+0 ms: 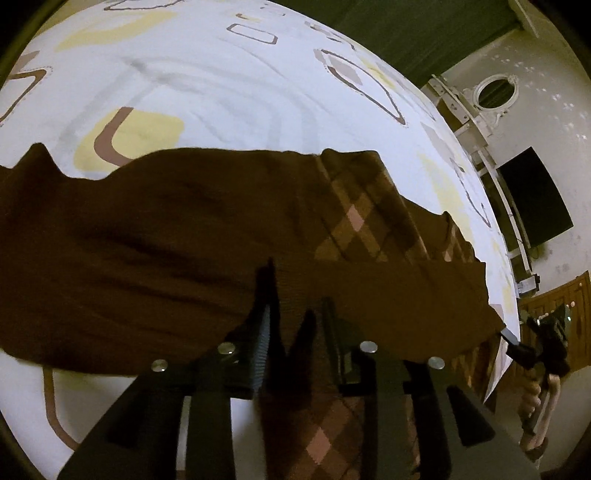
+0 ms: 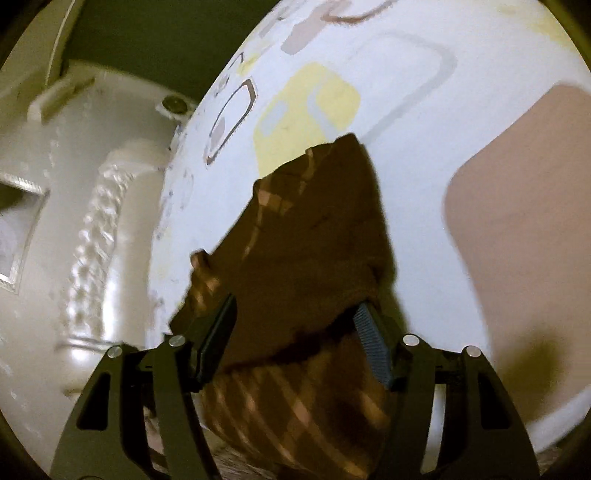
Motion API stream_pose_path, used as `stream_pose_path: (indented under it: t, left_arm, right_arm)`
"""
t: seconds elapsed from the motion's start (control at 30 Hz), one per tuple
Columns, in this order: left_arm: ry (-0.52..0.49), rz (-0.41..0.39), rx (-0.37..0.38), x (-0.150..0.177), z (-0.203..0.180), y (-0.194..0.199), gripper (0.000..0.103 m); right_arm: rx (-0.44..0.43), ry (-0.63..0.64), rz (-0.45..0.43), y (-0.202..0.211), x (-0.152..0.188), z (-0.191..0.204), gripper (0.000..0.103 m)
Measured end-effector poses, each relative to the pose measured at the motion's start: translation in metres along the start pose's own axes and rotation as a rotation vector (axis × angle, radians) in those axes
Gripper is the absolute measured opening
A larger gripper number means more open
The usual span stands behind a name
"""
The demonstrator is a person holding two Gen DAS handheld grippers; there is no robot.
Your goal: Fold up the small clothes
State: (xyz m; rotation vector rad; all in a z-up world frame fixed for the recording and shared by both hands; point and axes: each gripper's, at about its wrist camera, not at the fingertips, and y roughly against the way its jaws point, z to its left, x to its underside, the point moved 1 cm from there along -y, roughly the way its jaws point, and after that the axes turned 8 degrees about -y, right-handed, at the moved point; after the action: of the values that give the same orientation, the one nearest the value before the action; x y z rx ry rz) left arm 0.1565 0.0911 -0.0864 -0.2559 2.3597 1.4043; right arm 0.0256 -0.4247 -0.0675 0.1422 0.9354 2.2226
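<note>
White bedsheet covers work surface, printed with rounded squares in yellow, brown, grey; faint creases across it. Behind it, dark green curtain. Off-white wall speckled with light spots. White ornate frame with oval opening against wall. Dark flat screen mounted lower on wall. Brown wooden panelled cabinet at far edge. Right view: glossy white carved furniture, blurred. Lighting dim, warm.
</note>
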Motion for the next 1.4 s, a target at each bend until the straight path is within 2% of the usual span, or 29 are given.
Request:
stream_pose_path:
  t: [0.17, 0.27, 0.37, 0.47, 0.63, 0.67, 0.7, 0.73, 0.77, 0.8, 0.9, 1.07, 1.13, 1.17, 1.23, 1.3, 1.4]
  left_arm:
    - [0.023, 0.001, 0.006, -0.002, 0.003, -0.003, 0.03]
    - [0.027, 0.002, 0.01, -0.002, 0.002, -0.003, 0.031]
    - [0.023, 0.005, 0.014, -0.002, 0.0, -0.004, 0.037]
    - [0.024, 0.0, 0.007, -0.002, -0.003, -0.004, 0.041]
    - [0.016, -0.004, -0.003, -0.002, -0.007, -0.006, 0.045]
    - [0.023, -0.005, 0.0, -0.002, -0.007, -0.005, 0.047]
    - [0.031, -0.006, 0.006, -0.002, -0.006, -0.005, 0.048]
    - [0.036, -0.007, 0.01, -0.002, -0.007, -0.006, 0.049]
    - [0.039, -0.009, 0.013, -0.002, -0.007, -0.006, 0.051]
    - [0.036, -0.009, 0.013, -0.002, -0.007, -0.007, 0.051]
    - [0.026, -0.011, 0.006, -0.002, -0.01, -0.008, 0.052]
    - [0.022, -0.013, 0.006, -0.003, -0.01, -0.009, 0.054]
    - [0.028, -0.015, 0.008, -0.003, -0.01, -0.01, 0.054]
    - [0.029, -0.016, 0.01, -0.003, -0.01, -0.01, 0.054]
    - [0.031, -0.02, 0.012, -0.002, -0.011, -0.011, 0.055]
    - [0.037, -0.025, 0.018, -0.002, -0.011, -0.011, 0.057]
    - [0.046, -0.032, 0.022, -0.001, -0.011, -0.011, 0.058]
  right_arm:
    - [0.172, -0.06, -0.069, 0.009, 0.005, -0.035, 0.065]
    - [0.11, -0.123, -0.107, 0.017, 0.001, -0.047, 0.065]
    - [0.068, -0.073, -0.173, 0.018, -0.017, -0.037, 0.065]
    - [0.081, -0.018, -0.206, -0.001, -0.048, -0.029, 0.065]
    - [0.1, 0.005, -0.181, -0.038, -0.086, -0.029, 0.065]
    - [0.103, 0.018, -0.181, -0.045, -0.089, -0.029, 0.062]
    - [0.117, 0.035, -0.181, -0.048, -0.091, -0.028, 0.052]
    - [0.133, 0.048, -0.177, -0.049, -0.091, -0.028, 0.036]
    - [0.135, 0.06, -0.156, -0.053, -0.094, -0.028, 0.024]
    - [0.111, 0.059, -0.121, -0.056, -0.096, -0.029, 0.007]
    - [0.121, 0.069, -0.101, -0.06, -0.098, -0.033, 0.005]
    - [0.09, 0.019, -0.121, -0.052, -0.093, -0.042, 0.006]
    - [0.061, -0.004, -0.108, -0.046, -0.088, -0.041, 0.011]
    - [0.049, -0.007, -0.111, -0.038, -0.081, -0.041, 0.02]
    - [0.029, 0.001, -0.103, -0.028, -0.069, -0.039, 0.046]
    - [0.016, 0.009, -0.117, -0.015, -0.05, -0.04, 0.051]
    - [0.008, 0.0, -0.102, -0.008, -0.025, -0.045, 0.051]
